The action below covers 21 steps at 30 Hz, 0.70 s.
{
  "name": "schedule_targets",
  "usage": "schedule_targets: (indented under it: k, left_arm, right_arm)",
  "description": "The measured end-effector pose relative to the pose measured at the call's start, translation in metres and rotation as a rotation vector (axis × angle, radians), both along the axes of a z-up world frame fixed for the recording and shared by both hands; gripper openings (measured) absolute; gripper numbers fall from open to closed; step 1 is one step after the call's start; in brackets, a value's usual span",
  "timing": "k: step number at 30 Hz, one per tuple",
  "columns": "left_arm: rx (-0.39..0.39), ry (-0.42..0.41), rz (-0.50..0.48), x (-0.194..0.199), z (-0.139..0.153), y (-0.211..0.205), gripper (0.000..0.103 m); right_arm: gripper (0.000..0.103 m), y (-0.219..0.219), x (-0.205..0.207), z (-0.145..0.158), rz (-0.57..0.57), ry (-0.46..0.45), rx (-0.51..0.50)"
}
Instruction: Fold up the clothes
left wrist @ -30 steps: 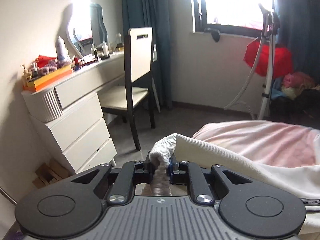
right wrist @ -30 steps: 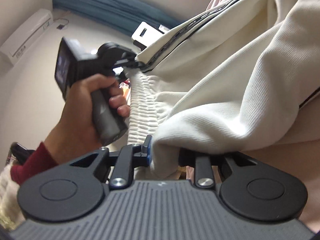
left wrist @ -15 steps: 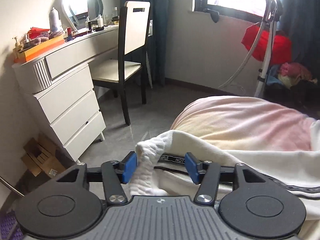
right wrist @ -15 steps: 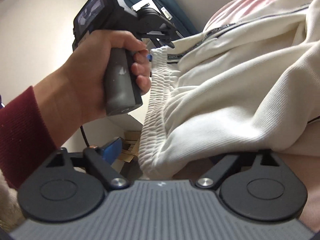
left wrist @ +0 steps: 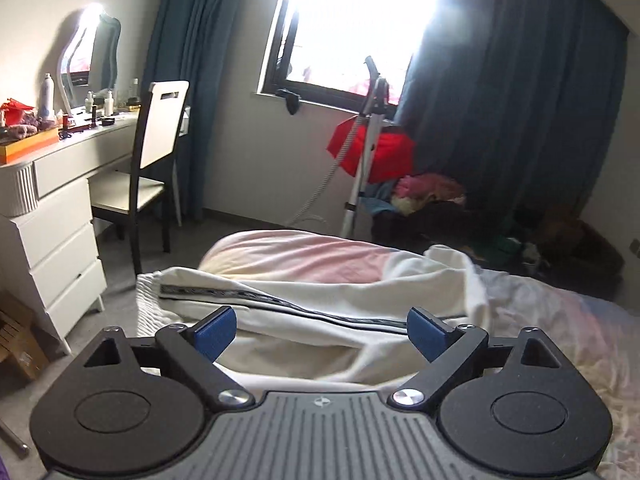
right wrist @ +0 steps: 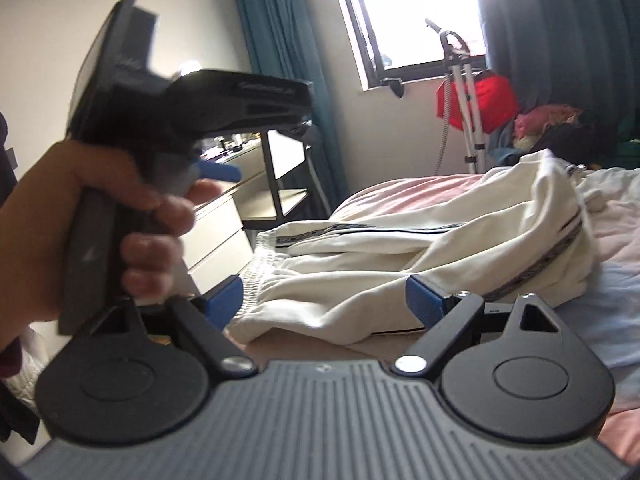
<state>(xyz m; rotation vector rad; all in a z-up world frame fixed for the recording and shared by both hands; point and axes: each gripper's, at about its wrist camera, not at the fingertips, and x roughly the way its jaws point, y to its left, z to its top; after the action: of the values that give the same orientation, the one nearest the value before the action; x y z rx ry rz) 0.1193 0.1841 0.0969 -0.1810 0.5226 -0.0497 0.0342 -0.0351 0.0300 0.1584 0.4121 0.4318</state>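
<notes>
Cream track trousers (left wrist: 320,300) with a dark side stripe lie bunched on the pink bed, waistband toward the bed's left edge; they also show in the right wrist view (right wrist: 420,248). My left gripper (left wrist: 320,332) is open and empty, just above the trousers. My right gripper (right wrist: 324,300) is open and empty, close to the elastic waistband (right wrist: 264,276). The hand-held left gripper body (right wrist: 172,104) fills the left of the right wrist view, raised above the bed edge.
A white dresser (left wrist: 52,232) with clutter and a mirror stands at the left, with a chair (left wrist: 152,160) beside it. A steamer stand (left wrist: 368,152) with a red cloth and a pile of clothes (left wrist: 428,196) sit under the window. The pink bedspread (left wrist: 560,320) stretches right.
Both grippers opened and let go of the trousers' waistband, which dropped onto the bed. Both grippers then drew back and up from the cloth.
</notes>
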Motion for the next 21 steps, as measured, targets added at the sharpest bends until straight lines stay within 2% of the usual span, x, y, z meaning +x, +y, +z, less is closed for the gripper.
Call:
schedule_targets:
  k: [4, 8, 11, 15, 18, 21]
  left_arm:
    - [-0.006, -0.072, -0.043, -0.064, -0.005, -0.047, 0.094]
    - [0.059, -0.187, -0.077, -0.118, -0.03, -0.093, 0.096]
    - [0.053, -0.183, -0.084, -0.138, -0.06, -0.118, 0.096]
    - [0.08, -0.132, -0.122, -0.13, -0.092, -0.141, 0.096]
    - [0.126, -0.118, -0.161, -0.101, -0.1, -0.159, 0.096]
    - [0.12, -0.11, -0.201, -0.05, -0.1, -0.178, 0.096]
  right_arm:
    - [0.09, -0.055, -0.028, 0.011, -0.072, -0.081, -0.062]
    - [0.09, -0.096, -0.045, 0.004, -0.118, -0.15, -0.149]
    - [0.09, -0.121, -0.053, -0.011, -0.16, -0.179, -0.164]
    - [0.09, -0.151, -0.055, -0.023, -0.235, -0.192, -0.11]
    - [0.09, -0.169, -0.042, -0.015, -0.318, -0.19, -0.049]
    - [0.09, -0.184, -0.021, -0.004, -0.389, -0.198, 0.03]
